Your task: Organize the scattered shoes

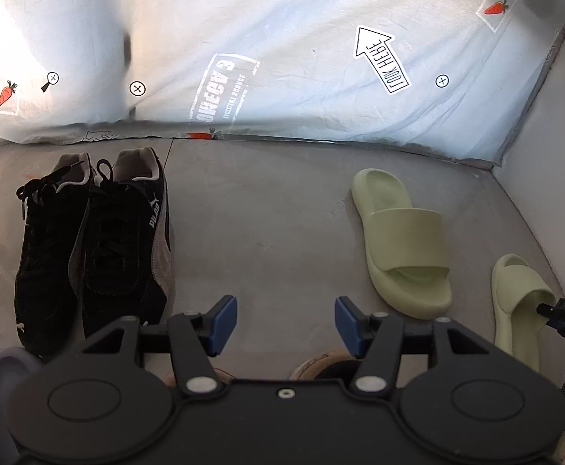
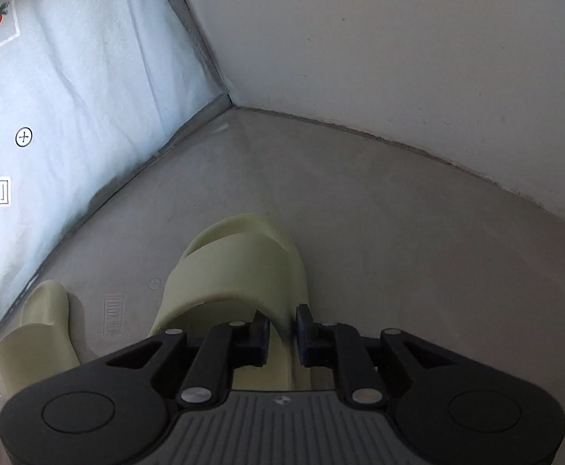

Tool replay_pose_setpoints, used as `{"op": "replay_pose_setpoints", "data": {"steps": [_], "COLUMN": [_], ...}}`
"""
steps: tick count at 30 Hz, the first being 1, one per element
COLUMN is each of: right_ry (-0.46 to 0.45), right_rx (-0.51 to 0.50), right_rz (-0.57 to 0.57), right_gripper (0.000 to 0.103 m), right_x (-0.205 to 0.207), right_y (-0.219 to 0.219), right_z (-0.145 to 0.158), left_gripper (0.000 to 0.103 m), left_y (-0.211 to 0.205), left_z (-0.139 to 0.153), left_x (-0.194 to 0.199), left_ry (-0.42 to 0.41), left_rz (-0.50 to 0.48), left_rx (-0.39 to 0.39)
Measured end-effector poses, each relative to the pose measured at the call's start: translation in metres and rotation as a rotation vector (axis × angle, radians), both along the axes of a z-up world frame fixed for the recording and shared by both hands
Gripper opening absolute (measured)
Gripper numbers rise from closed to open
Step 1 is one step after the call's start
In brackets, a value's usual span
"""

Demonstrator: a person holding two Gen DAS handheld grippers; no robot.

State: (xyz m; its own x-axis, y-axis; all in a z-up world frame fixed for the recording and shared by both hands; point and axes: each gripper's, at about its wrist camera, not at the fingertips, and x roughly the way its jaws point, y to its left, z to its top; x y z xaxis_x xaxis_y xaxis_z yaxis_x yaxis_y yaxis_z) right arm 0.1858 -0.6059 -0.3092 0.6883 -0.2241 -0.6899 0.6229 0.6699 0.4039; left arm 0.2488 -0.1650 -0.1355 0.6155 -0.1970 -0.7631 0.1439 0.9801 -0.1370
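Observation:
A pair of black and grey sneakers [image 1: 96, 248] stands side by side on the grey floor at the left, heels toward the sheet. A pale green slide [image 1: 402, 240] lies at the right. A second green slide [image 1: 518, 306] lies near the right edge; my right gripper [image 2: 282, 333] is shut on its edge [image 2: 243, 271]. The first slide shows at the lower left of the right wrist view [image 2: 38, 329]. My left gripper [image 1: 286, 325] is open and empty above the floor, between the sneakers and the slides. A tan shoe [image 1: 321, 364] is partly hidden under it.
A printed white sheet [image 1: 282, 58] hangs along the back. A plain wall [image 2: 398, 58] meets it at the right corner. Bare grey floor [image 1: 263, 224] lies between the sneakers and the slides.

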Motion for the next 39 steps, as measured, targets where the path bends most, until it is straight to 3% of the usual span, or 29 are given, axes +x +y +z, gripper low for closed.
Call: {"op": "replay_pose_setpoints", "data": {"steps": [2,5,6,8,11,12,16,20,24,26,28,29,30,31,37,39], "right_ry": [0.0,0.05,0.087,0.175,0.271,0.276,0.258,0.176,0.11,0.044,-0.019,-0.029,-0.02,0.014,0.31,0.344], "right_rx": [-0.02,-0.092,-0.104,-0.136,-0.183,-0.18,-0.142,-0.1,-0.14,-0.216,-0.317,-0.389,-0.471,-0.561,-1.124,-1.212], "right_rz": [0.013,0.066,0.104,0.212,0.356,0.389,0.489,0.602,0.703,0.76,0.832,0.88,0.935,0.996,1.357,1.501], "right_gripper": [0.038,0.038,0.035,0.018,0.015,0.008,0.005,0.005,0.009,0.025,0.062,0.073,0.092,0.098,0.098,0.098], "right_x": [-0.011,-0.034,-0.04,-0.049,-0.061,-0.064,-0.051,-0.01,0.028,0.031,0.025,0.022,0.02,0.021,0.05,0.061], "right_y": [0.003,0.004,0.005,0.015,0.04,0.048,0.075,0.102,0.113,0.105,0.091,0.083,0.076,0.068,0.044,0.04], "right_z": [0.007,0.018,0.018,0.013,0.0,-0.004,-0.015,-0.018,-0.008,0.014,0.034,0.04,0.044,0.045,0.012,0.004], "left_gripper": [0.057,0.057,0.057,0.057,0.057,0.057,0.057,0.058,0.058,0.059,0.059,0.059,0.059,0.059,0.059,0.059], "left_y": [-0.002,-0.003,-0.003,-0.003,-0.004,-0.005,-0.009,-0.01,-0.003,0.0,0.003,0.003,0.003,0.002,-0.016,-0.019], "left_z": [0.001,0.001,0.001,-0.001,-0.002,-0.002,0.001,0.005,0.007,0.006,0.004,0.003,0.002,0.002,-0.002,-0.001], "left_x": [-0.002,-0.004,-0.004,-0.003,-0.003,-0.003,-0.005,-0.007,-0.007,-0.006,-0.003,0.0,0.003,0.005,0.014,0.012], "left_ry": [-0.002,-0.002,-0.001,0.007,0.016,0.017,0.004,-0.009,-0.002,-0.001,0.002,0.006,0.011,0.018,0.05,0.047], "left_rz": [-0.011,-0.019,-0.019,-0.019,-0.029,-0.033,-0.052,-0.053,-0.023,-0.005,0.013,0.02,0.021,0.018,-0.015,-0.022], "left_rx": [0.002,-0.002,-0.004,-0.008,-0.019,-0.02,-0.005,0.007,-0.001,0.001,-0.006,-0.016,-0.028,-0.041,-0.045,-0.05]}}
